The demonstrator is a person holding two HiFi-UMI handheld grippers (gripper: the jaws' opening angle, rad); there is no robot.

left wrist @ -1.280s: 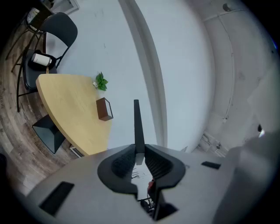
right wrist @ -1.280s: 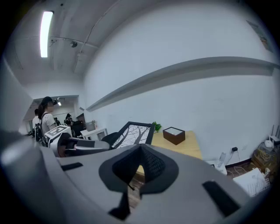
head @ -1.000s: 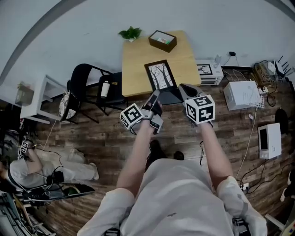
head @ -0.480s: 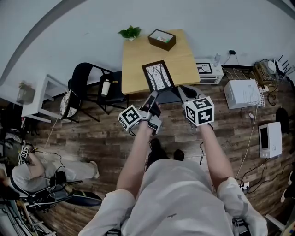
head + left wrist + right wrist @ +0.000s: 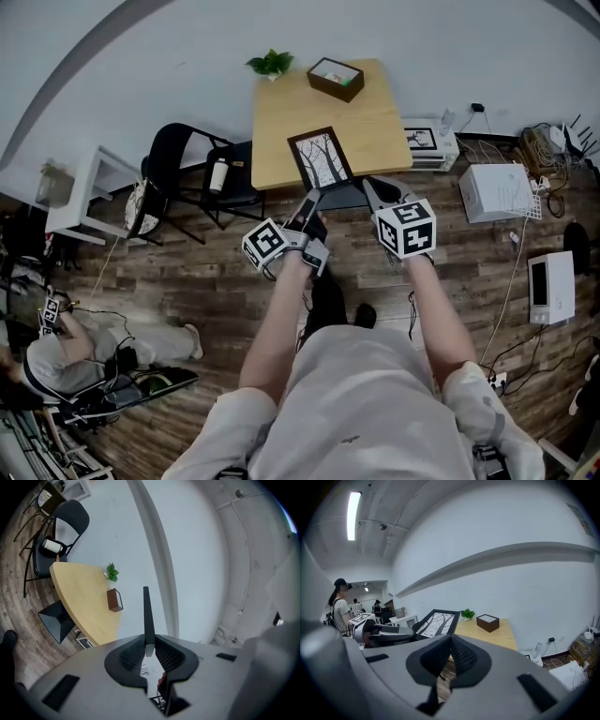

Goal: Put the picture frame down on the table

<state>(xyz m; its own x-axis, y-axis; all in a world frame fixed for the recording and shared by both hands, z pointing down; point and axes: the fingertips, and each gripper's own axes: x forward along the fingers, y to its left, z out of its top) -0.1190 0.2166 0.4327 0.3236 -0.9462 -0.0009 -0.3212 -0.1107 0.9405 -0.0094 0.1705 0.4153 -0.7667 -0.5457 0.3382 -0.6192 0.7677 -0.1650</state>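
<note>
A black picture frame (image 5: 321,157) with a tree print hangs over the near edge of the wooden table (image 5: 281,108). My left gripper (image 5: 310,197) is shut on the frame's near edge. In the left gripper view the frame (image 5: 146,613) shows edge-on, clamped between the pads of my left gripper (image 5: 149,645). My right gripper (image 5: 373,186) is just right of the frame, shut, with nothing held. From the right gripper view (image 5: 451,640) the frame (image 5: 437,622) tilts over the table (image 5: 492,637).
A dark box (image 5: 335,78) and a small green plant (image 5: 270,64) stand at the table's far edge. A black chair (image 5: 192,178) bearing a bottle is left of the table. White boxes (image 5: 492,192) and cables lie on the floor at right. A person (image 5: 56,352) sits at the lower left.
My left gripper has carried the frame slightly to the left along the table's near edge. The right gripper has kept still.
</note>
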